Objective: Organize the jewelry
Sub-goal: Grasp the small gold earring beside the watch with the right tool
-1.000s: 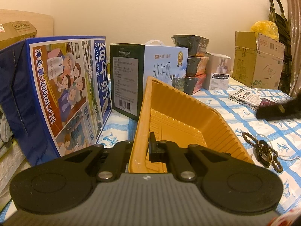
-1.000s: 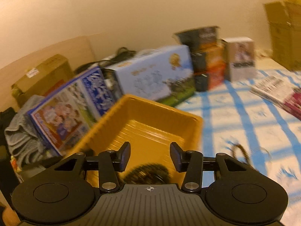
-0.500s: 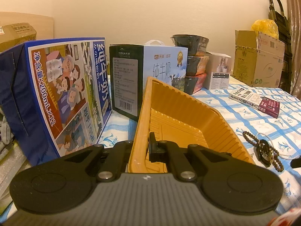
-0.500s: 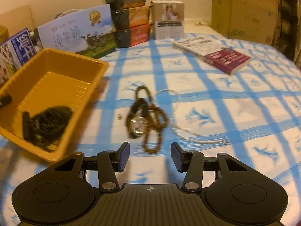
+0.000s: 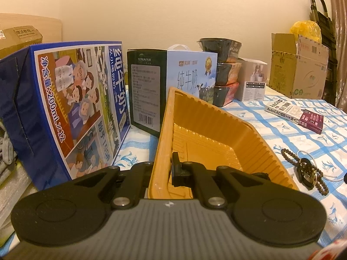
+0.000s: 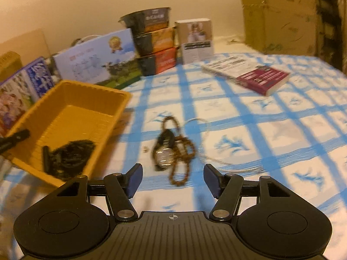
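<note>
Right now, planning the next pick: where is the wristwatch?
Right wrist view: the wristwatch lies on the checked cloth, tangled with brown beads, right of the yellow tray.

1. R gripper (image 6: 172, 181) swung off the tray (image 6: 121, 93) & came over the cloth (image 6: 282, 119), now just short of the watch (image 6: 164, 155) & brown beads (image 6: 184, 149).
2. Its jaws opened wider vs 0.5 s ago.
3. Dark R-gripper shape left the L view's right edge; only a sliver shows there now.
</note>
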The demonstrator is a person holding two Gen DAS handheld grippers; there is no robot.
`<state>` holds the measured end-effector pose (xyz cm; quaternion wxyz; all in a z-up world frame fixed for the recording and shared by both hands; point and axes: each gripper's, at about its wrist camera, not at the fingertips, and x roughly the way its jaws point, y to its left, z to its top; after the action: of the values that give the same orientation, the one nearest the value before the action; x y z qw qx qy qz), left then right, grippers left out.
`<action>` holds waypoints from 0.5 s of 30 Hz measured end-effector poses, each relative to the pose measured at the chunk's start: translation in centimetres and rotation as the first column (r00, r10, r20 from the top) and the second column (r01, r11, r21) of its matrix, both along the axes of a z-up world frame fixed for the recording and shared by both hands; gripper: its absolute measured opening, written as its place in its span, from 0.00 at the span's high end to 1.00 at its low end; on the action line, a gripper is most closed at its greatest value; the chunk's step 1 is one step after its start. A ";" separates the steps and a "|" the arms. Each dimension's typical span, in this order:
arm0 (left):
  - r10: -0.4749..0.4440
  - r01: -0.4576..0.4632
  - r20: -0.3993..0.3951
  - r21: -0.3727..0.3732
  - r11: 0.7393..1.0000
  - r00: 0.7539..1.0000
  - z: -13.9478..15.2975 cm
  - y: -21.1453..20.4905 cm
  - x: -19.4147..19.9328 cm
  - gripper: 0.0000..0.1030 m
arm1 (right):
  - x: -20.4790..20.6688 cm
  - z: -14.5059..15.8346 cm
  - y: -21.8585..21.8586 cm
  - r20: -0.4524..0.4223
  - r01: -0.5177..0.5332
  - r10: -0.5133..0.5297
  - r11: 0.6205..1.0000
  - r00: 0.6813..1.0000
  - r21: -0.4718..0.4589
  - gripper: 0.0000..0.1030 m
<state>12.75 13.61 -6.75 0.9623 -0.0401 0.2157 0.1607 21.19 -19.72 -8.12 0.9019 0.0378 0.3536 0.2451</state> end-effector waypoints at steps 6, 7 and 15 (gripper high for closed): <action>0.001 -0.001 0.001 0.000 1.000 1.000 -0.1 0.1 0.1 0.96 | 0.5 -0.3 3.0 0.018 -0.064 0.065 0.998 0.998 -0.022 0.40; 0.002 -0.002 0.001 0.001 1.000 1.000 -0.1 0.0 0.2 0.96 | 0.8 -0.6 3.6 0.026 -0.074 0.074 0.997 0.997 -0.029 0.50; 0.002 -0.002 0.005 -0.004 1.000 1.000 -0.1 0.1 0.0 0.96 | 4.1 -2.4 7.7 0.002 -0.079 0.079 0.996 0.997 -0.035 0.81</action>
<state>12.77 13.68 -6.89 0.9626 -0.0424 0.2135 0.1613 25.28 -12.03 -10.54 0.8927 0.0076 0.3573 0.2746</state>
